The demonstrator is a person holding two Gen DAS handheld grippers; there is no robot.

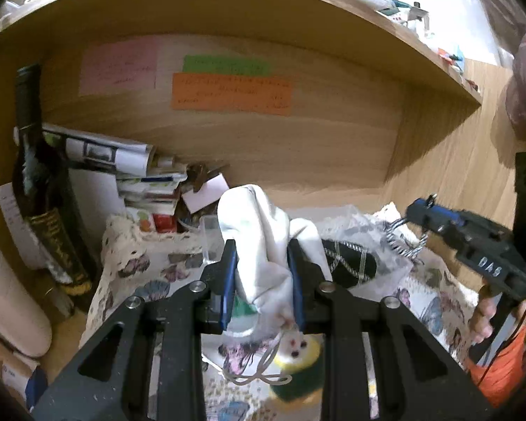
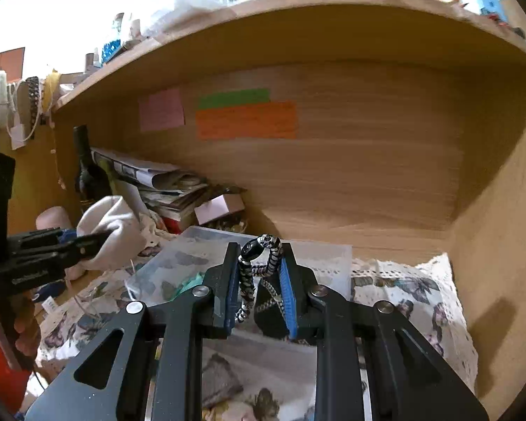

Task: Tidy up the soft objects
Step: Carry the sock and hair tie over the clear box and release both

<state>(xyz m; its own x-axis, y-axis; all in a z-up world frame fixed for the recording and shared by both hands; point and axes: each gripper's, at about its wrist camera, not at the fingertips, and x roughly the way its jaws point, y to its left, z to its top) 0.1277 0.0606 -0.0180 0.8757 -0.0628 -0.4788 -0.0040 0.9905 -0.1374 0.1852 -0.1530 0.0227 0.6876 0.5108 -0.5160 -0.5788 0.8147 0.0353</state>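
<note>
L gripper (image 1: 262, 273) fingers clamp white cloth (image 1: 263, 231); R gripper (image 2: 258, 280) fingers pinch striped cord (image 2: 246, 286) of dark pouch (image 1: 350, 263), above clear box (image 2: 207, 242).

A white cloth (image 1: 263, 245) stands bunched upright, a black-and-white braided cord (image 2: 252, 277) looped above a clear box (image 2: 207, 256).
</note>
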